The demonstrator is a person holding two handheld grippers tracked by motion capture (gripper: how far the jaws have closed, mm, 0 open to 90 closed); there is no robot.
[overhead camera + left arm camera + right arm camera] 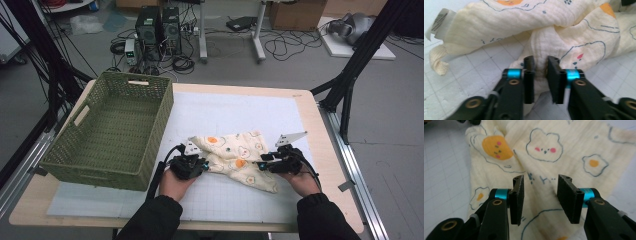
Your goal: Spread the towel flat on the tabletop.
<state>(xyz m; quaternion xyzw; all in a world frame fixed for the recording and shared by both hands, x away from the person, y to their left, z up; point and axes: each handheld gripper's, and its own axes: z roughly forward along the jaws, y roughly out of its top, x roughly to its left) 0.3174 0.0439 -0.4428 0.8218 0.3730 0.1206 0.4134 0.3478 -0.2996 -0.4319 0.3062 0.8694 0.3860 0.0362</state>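
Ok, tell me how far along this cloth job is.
Early, by the look of it. The printed muslin cloth lies crumpled on the grid mat, not folded, and the green wicker basket holds nothing. In hand: the left gripper pinches a fold; the right gripper hangs open over the cloth. Folding and probably basketing remain.

— Where does the cream printed muslin cloth (235,157) lie?

— On the white gridded mat (260,112) covering the light wooden table (327,165), towards the near edge.

— And the green woven plastic basket (112,131)?

— Left of the cloth, on the table's left side, just beside it.
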